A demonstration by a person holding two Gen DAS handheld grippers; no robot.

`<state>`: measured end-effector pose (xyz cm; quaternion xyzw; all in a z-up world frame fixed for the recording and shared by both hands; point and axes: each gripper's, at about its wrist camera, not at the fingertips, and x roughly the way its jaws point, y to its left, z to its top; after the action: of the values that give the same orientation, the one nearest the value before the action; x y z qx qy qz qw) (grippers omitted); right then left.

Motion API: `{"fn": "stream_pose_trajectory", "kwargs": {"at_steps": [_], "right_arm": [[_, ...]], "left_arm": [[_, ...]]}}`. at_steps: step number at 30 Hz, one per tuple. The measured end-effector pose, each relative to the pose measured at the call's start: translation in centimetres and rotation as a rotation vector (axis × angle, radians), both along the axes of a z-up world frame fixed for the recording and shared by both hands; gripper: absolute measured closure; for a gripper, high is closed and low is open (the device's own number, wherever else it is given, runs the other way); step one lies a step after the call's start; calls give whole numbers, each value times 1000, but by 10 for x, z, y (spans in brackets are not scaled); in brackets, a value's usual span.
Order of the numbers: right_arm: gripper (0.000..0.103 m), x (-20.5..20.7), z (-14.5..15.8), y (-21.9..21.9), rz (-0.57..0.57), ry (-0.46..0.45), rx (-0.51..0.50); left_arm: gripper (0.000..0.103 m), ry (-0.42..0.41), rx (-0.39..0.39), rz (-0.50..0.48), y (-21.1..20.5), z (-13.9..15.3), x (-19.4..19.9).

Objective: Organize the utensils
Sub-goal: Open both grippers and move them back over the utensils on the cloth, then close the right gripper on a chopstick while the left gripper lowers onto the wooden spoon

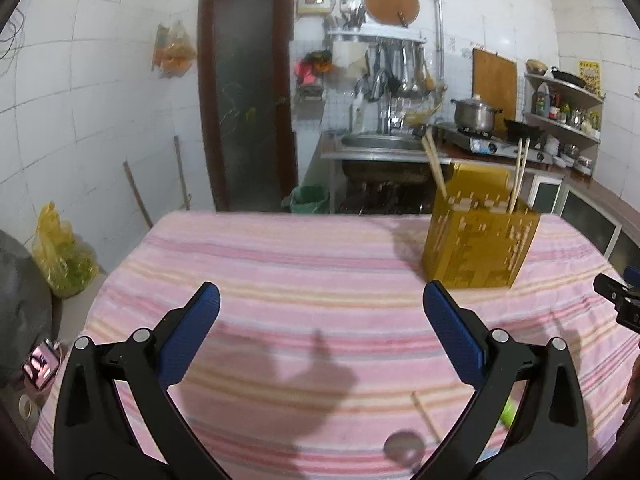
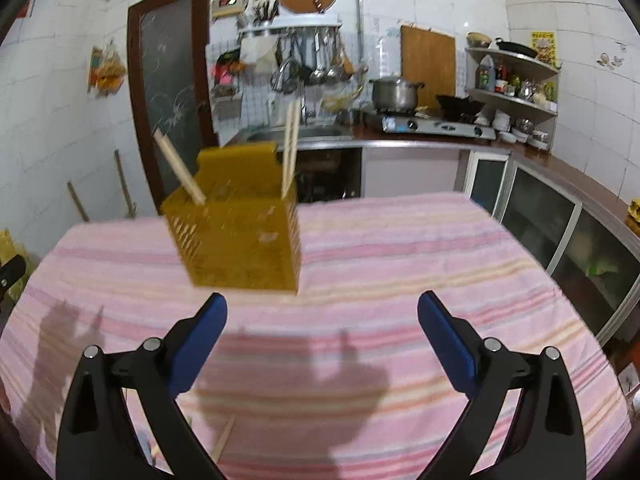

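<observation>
Table cloth (image 1: 320,248): pink striped towel spread over the whole table, carrying everything below.
Utensil holder (image 1: 478,240): yellow slotted box standing upright on the cloth toward the far edge — right of centre in the left wrist view, left of centre in the right wrist view (image 2: 240,240).
Left gripper (image 1: 320,308): blue-padded fingers spread wide apart, nothing between them, above the near part of the cloth.
Right gripper (image 2: 322,312): fingers likewise wide apart and empty, just short of the holder.
Chopsticks in holder (image 1: 434,168): one pair leaning left, a second pair (image 1: 520,176) near the right wall.
Loose chopstick (image 1: 426,416): lying on the cloth near the front edge.
Spoon (image 1: 404,446): blurred round metal bowl, just beside that chopstick.
Green item (image 1: 508,414): small, partly hidden behind the left gripper's right finger — cannot tell what it is.
</observation>
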<state>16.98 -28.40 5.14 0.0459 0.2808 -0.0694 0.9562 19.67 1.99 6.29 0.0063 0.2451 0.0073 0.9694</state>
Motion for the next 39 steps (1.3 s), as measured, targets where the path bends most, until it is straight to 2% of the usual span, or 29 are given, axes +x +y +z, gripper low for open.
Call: {"fn": "stream_pose_trajectory", "kwargs": {"at_steps": [7, 13, 16, 18, 21, 29, 31, 36, 39], "right_arm": [[9, -16, -40, 22, 23, 110, -1], [12, -18, -67, 44, 11, 225, -33], [26, -15, -75, 52, 16, 273, -18], [30, -13, -79, 57, 23, 298, -10], [45, -10, -84, 67, 42, 332, -4], [72, -3, -87, 88, 39, 367, -35], [91, -2, -86, 88, 56, 364, -16], [92, 1, -84, 74, 77, 360, 18], [93, 2, -81, 58, 63, 349, 4]], "left_arm": [[5, 108, 9, -13, -2, -45, -13], [5, 176, 19, -27, -13, -69, -18], [5, 199, 26, -30, -18, -75, -18], [5, 213, 31, -29, -21, -77, -17], [5, 234, 26, -21, -22, -81, -18], [5, 281, 24, -17, -29, -91, -16], [5, 291, 25, -14, -29, -93, -15], [5, 320, 6, -11, -28, -95, -16], [5, 344, -10, -3, -30, -99, -16]]}}
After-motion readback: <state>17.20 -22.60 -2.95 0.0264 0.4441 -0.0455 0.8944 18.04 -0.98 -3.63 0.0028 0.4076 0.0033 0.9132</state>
